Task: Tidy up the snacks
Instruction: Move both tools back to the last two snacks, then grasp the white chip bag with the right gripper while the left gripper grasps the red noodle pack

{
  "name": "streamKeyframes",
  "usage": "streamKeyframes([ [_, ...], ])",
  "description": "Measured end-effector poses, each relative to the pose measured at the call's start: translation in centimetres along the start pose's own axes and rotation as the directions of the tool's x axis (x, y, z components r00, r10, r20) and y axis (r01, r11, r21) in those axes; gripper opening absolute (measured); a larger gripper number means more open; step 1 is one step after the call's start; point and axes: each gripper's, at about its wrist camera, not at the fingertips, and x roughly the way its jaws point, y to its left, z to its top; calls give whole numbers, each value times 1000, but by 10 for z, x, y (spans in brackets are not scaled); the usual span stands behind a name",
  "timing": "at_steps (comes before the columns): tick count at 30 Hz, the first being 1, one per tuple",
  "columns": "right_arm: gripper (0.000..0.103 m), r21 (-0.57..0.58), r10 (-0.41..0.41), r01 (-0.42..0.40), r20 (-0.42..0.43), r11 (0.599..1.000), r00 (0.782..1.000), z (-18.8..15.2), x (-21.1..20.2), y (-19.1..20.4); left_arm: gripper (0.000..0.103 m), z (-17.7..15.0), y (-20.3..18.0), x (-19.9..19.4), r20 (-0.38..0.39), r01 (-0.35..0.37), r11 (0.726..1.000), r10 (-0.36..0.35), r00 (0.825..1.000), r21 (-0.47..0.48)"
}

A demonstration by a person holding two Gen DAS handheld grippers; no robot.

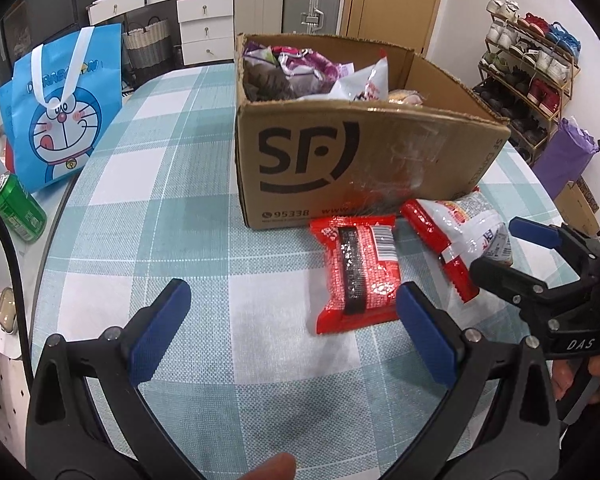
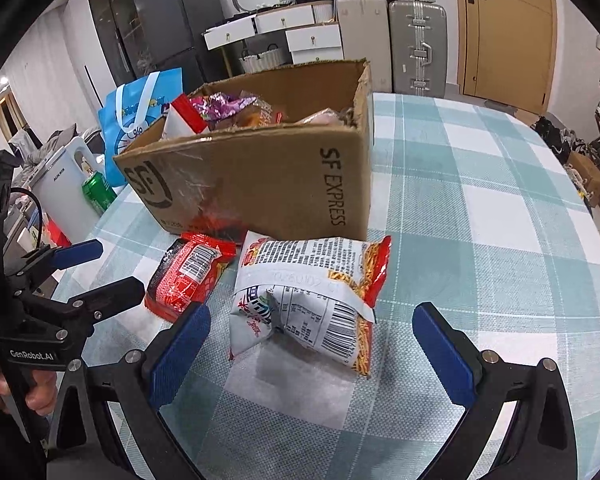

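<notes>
An open SF cardboard box (image 1: 360,160) (image 2: 260,176) holding several snack bags stands on the checked tablecloth. In front of it lie a red snack pack (image 1: 356,272) (image 2: 188,276) and a white-and-red snack bag (image 1: 460,236) (image 2: 308,292). My left gripper (image 1: 292,320) (image 2: 116,266) is open and holds nothing, with the red pack just beyond its right finger. My right gripper (image 2: 312,340) (image 1: 500,248) is open too, and the white bag sits just ahead, between its fingers, which are not closed on it.
A blue cartoon tote bag (image 1: 64,116), a green can (image 1: 18,208) and a white appliance (image 2: 60,192) stand at the table's left edge. A shoe rack (image 1: 528,72) is off to the right. Suitcases and drawers line the far wall.
</notes>
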Motion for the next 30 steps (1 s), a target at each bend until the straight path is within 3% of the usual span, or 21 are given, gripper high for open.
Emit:
streamKeyframes([
  [6,100,20,27,-27,-26,999,999,3,15,1,102,-1,0,7,-12,0,1000,0,1000,3],
  [9,86,11,28,-28,-25,1000,999,6,20,3,102,-1,-2,9,-17,-3,1000,3,1000,7],
  [17,64,-6,40,-40,5,999,999,4,13,-1,102,0,-5,13,-23,-6,1000,6,1000,12],
  [30,63,-15,57,-56,84,998,995,-12,-22,-4,102,2,-30,39,-62,1,998,3,998,58],
])
